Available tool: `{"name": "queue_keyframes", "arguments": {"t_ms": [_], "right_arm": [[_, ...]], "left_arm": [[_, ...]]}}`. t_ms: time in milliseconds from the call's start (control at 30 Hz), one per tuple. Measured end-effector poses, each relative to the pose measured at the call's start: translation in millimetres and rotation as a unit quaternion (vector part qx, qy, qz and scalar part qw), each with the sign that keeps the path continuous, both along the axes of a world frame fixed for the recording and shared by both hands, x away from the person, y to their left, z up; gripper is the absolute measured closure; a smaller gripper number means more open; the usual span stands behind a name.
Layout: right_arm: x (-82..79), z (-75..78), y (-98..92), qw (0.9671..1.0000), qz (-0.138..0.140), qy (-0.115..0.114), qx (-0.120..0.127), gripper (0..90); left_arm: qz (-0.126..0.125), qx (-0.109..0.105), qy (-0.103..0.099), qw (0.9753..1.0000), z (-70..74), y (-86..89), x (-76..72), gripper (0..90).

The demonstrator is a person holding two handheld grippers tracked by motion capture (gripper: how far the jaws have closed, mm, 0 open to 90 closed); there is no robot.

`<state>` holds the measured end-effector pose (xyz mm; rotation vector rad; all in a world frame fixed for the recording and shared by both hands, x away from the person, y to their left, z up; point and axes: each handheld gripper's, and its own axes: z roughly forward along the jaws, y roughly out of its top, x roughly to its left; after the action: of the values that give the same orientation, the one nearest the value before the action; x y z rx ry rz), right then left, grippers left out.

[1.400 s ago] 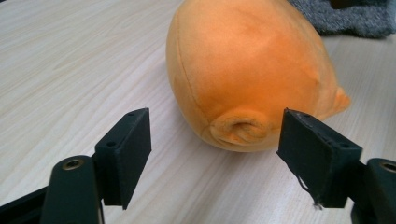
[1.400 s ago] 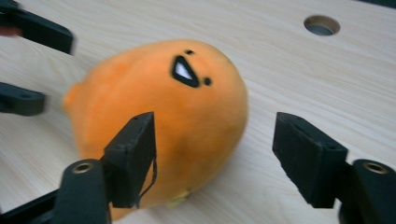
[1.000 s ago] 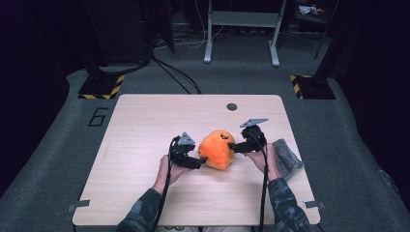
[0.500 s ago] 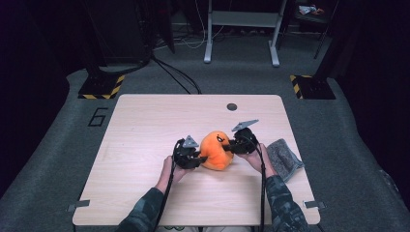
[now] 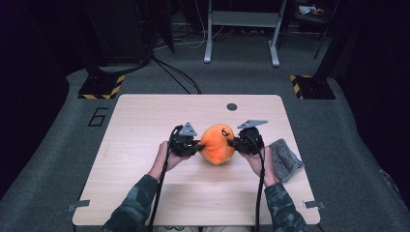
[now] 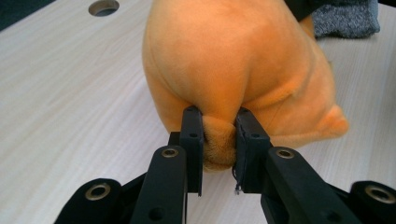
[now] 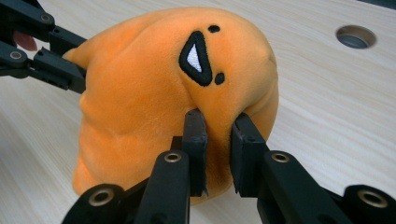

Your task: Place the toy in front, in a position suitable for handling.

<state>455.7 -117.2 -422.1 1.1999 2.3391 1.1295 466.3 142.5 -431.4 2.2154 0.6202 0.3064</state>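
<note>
An orange plush toy [image 5: 217, 143] with a black-and-white stitched face stands near the middle of the wooden table [image 5: 145, 121]. My left gripper [image 5: 196, 145] pinches a fold of its fabric on the left side; in the left gripper view the jaws are shut on an orange tuft of the plush toy [image 6: 224, 70], with the left gripper [image 6: 218, 135] squeezing it. My right gripper [image 5: 236, 141] grips the toy's right side. In the right gripper view the plush toy [image 7: 149, 98] has its fabric bunched between the jaws of the right gripper [image 7: 218, 130], and the left gripper [image 7: 70, 70] shows at its far side.
A grey cloth [image 5: 284, 159] lies on the table to the right of my right hand; the grey cloth [image 6: 345, 18] also shows behind the toy. A round cable hole [image 5: 232, 107] sits near the table's far edge. Dark floor and stands surround the table.
Both grippers closed in on the toy from either side and now pinch its fabric. The toy shifted slightly and stands more upright between them.
</note>
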Motion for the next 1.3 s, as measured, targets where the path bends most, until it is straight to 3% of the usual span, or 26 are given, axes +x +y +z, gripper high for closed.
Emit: {"name": "queue_keyframes", "arguments": {"t_ms": [133, 300, 433, 533, 600, 667, 833, 933, 1033, 1167, 1300], "right_arm": [[-12.5, 3.0, 4.9, 0.9994, -0.032, 0.007, 0.005, 77.8], [-19.3, -4.7, 8.2, 0.9977, -0.065, 0.021, 0.007, 77.6], [-23.3, -17.1, 8.7, 0.9953, -0.086, 0.037, 0.025, 76.8], [-23.1, -36.0, 12.0, 0.9938, -0.096, 0.051, 0.021, 75.1], [-22.3, -44.1, 11.6, 0.9929, -0.103, 0.049, 0.034, 73.6], [-22.5, -42.7, 10.0, 0.9922, -0.109, 0.049, 0.038, 70.1], [-22.2, -39.4, 5.1, 0.9924, -0.107, 0.045, 0.043, 56.0], [-23.8, -36.2, 2.2, 0.9934, -0.101, 0.037, 0.040, 45.4], [-26.2, -29.9, -1.3, 0.9954, -0.089, 0.014, 0.031, 37.8], [-24.1, -20.3, -8.1, 0.9970, -0.076, -0.001, 0.017, 28.0], [-13.5, -12.2, -14.8, 0.9981, -0.061, -0.003, 0.001, 23.3]], "left_arm": [[-0.023, 0.023, -0.002, 0.9995, 7.4, -1.3, 10.9, 76.3], [-0.049, 0.056, 0.012, 0.9971, 7.4, -7.8, 22.9, 76.3], [-0.062, 0.074, 0.027, 0.9950, -2.5, -13.4, 31.9, 76.1], [-0.061, 0.083, 0.042, 0.9938, -19.2, -17.0, 38.8, 75.3], [-0.052, 0.063, 0.047, 0.9955, -23.1, -14.1, 41.3, 73.7], [-0.047, 0.057, 0.049, 0.9961, -23.7, -11.3, 41.6, 69.7], [-0.008, 0.038, 0.049, 0.9980, -21.5, 0.3, 39.0, 47.5], [0.019, 0.006, 0.042, 0.9989, -22.2, 10.8, 31.7, 34.7], [0.047, -0.019, 0.035, 0.9981, -21.0, 19.0, 21.0, 29.9], [0.077, -0.053, 0.028, 0.9953, -16.9, 25.4, 2.7, 27.1], [0.084, -0.066, 0.051, 0.9930, -18.9, 19.6, -14.0, 24.3]]}}
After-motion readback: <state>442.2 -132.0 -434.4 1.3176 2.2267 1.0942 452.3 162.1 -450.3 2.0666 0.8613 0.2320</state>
